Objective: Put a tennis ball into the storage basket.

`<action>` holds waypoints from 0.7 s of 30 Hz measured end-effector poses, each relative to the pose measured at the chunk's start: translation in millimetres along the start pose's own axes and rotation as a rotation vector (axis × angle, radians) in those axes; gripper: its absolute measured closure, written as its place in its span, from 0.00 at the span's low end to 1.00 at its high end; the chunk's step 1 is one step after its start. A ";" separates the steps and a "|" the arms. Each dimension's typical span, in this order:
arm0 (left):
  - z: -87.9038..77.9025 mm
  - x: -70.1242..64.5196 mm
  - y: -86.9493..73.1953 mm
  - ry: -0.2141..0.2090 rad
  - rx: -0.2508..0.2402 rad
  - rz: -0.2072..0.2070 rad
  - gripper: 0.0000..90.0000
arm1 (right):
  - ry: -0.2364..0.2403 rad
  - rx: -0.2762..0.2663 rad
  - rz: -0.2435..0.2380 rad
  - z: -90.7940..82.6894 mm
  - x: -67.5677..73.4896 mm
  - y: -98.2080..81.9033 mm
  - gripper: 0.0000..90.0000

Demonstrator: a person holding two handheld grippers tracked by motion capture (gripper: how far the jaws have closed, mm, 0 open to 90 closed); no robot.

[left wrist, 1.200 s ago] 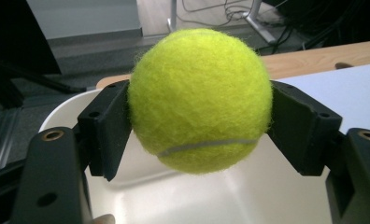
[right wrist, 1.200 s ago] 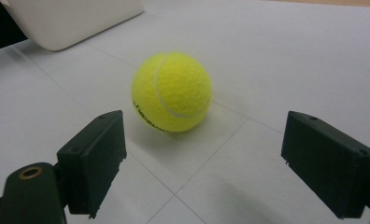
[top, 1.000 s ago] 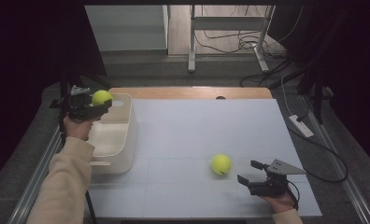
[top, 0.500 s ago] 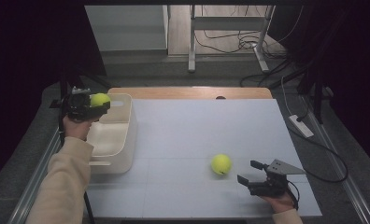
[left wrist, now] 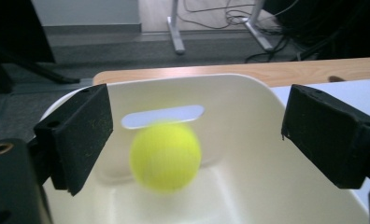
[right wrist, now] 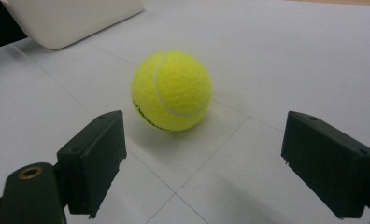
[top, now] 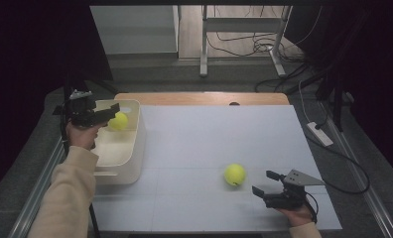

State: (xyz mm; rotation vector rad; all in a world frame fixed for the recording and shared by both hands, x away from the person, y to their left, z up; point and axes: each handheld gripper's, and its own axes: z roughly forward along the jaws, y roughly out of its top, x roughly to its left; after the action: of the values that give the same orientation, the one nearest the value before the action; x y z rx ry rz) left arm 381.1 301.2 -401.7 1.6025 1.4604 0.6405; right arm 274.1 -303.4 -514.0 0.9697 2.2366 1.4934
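1. Fingers of the left gripper stand wide apart and have just been opening; the blurred ball sits between and beyond them, touching neither finger.
2. Ball in the high view shows just off the tips of the left gripper, over the far end of the bin.
3. Bin in the left gripper view is cream-white and lies beyond and beneath the left fingers, its far wall cut by a slot handle straight ahead of them.
4. Fingers of the right gripper are likewise spread, with nothing pressed by them.
5. Second ball lies on the table just ahead of the right fingers, roughly centred on the gap but short of it, touching neither finger.
6. Second ball in the high view sits just beyond and to the left of the right gripper, near but apart from it.
7. Table under the right fingers is white with thin grid lines; a wooden edge shows on its far side.
8. Bin corner appears well beyond the right fingers, to their upper left.
9. Sleeve, beige, runs back from the left hand behind the left fingers.
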 end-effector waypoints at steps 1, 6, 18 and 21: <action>-0.6 -1.2 0.2 -0.007 -0.003 -0.001 0.10 | 0.000 0.000 0.000 0.0 -0.1 0.0 0.15; -2.6 -5.3 1.2 -0.048 -0.020 -0.012 0.10 | -0.001 -0.001 0.004 0.1 -0.3 0.1 0.15; -11.9 -20.9 -1.7 -0.157 -0.057 0.010 0.11 | -0.002 -0.011 0.030 5.1 -5.1 2.6 0.15; -13.0 -22.9 -5.2 -0.176 -0.059 0.016 0.11 | -0.003 -0.008 0.035 6.0 -5.6 2.5 0.15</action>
State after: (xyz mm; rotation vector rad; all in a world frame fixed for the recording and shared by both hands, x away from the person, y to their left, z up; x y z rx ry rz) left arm 363.3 282.0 -395.6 1.5843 1.2898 0.5322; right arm 282.6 -302.2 -515.1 1.0131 2.2202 1.5137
